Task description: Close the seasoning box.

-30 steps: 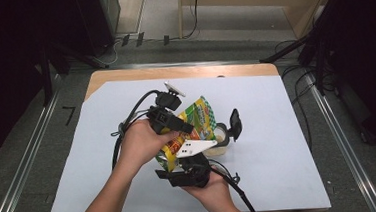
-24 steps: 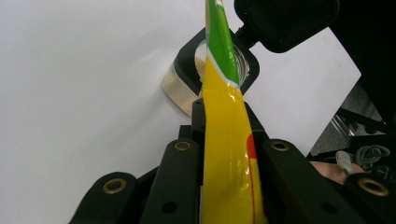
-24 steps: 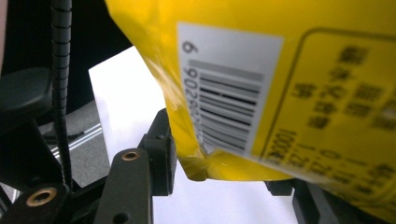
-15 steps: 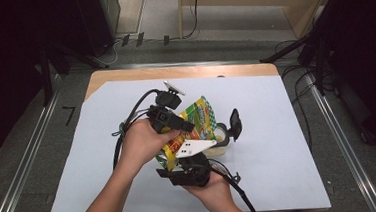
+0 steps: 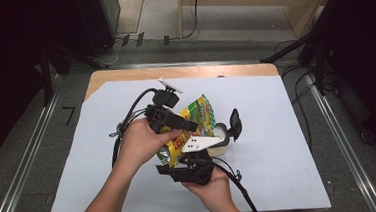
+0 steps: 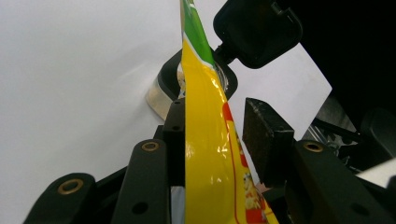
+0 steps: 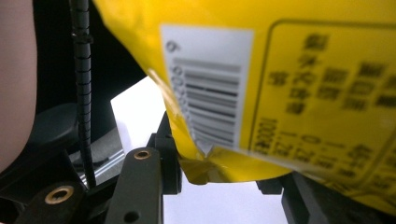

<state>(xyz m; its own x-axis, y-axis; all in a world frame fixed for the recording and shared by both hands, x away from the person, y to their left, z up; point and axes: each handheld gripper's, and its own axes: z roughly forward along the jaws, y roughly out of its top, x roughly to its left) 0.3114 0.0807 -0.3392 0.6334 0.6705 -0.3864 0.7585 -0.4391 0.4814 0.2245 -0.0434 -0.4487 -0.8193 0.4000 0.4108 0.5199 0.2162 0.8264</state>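
Note:
A yellow and green snack bag [image 5: 202, 116] is held upright over a small round container [image 5: 222, 133] whose black flip lid [image 5: 235, 123] stands open. My left gripper [image 5: 187, 126] reaches the bag from the left. Its jaws have just been opening. In the left gripper view the bag [image 6: 205, 140] rests against one pad while the other pad [image 6: 261, 126] stands apart from it, so the left gripper [image 6: 219, 116] is open. My right gripper [image 5: 181, 152] comes from below, shut on the bag's lower corner [image 7: 201, 168] beside the barcode.
A white sheet [image 5: 278, 130] covers the wooden table [image 5: 173, 73]. Black cables [image 5: 127, 120] trail from both grippers across the sheet. Dark stands and floor cables lie beyond the table's far edge.

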